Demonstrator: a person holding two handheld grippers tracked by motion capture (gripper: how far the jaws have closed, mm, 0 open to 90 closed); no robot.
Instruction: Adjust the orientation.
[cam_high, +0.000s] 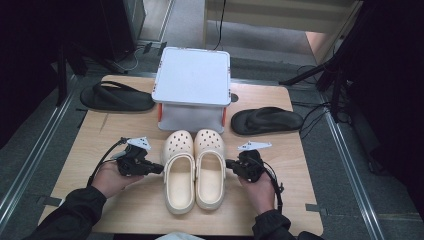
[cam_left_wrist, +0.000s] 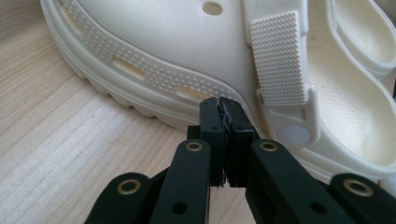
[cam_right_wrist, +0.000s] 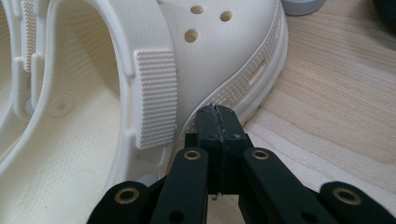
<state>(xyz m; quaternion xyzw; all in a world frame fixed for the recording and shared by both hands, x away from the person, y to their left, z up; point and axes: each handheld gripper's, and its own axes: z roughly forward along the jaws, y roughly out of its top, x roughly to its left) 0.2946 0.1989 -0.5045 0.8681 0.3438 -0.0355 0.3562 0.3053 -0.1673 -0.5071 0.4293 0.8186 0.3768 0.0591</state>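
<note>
Cream perforated clogs (cam_high: 194, 167) side by side between closed, empty left gripper (cam_high: 161, 170) and right gripper (cam_high: 228, 163).

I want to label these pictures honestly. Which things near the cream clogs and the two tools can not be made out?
- High view: under the white square stand, its top hides the space below.
- High view: whether the left tool touches the left cream foam clog is too small to tell; likewise the right tool and the right cream foam clog.
- High view: a pale object is cut off by the bottom edge.
</note>
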